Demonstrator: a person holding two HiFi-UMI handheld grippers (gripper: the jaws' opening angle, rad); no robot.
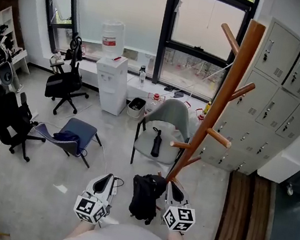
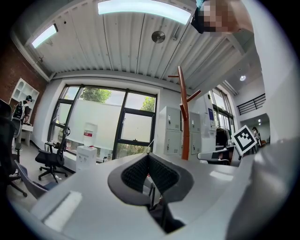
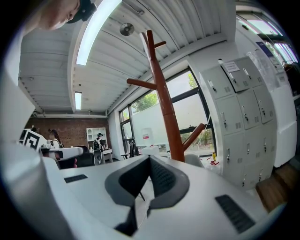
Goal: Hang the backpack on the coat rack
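Grey office floor, big windows along the back, and the black backpack (image 1: 145, 196) is sitting on that floor at the lower centre of the head view, looks like it's standing more or less upright with its long side running up-down in the frame. I can't make out its top handle from here, tbh. It's parked right between the two tools: the left tool (image 1: 107, 178) is off to its left with a bit of bare floor between, and the right tool (image 1: 175, 187) is just beside its right edge, so I'd say the right hand is the nearer one for the grab. Both tools are pinched closed with nothing in them, pads meeting at the tips in each gripper view, and both point level out over the bag rather than down at it, so neither gripper view shows the bag at all. Next move probably needs the jaws opened and tipped down toward the top of the bag. The wooden coat rack (image 1: 223, 95) foots down just behind the backpack, slanting to the upper right of the frame, pegs bare. Beyond that there's a grey chair (image 1: 167, 122) and the lockers (image 1: 280, 99) on the right.
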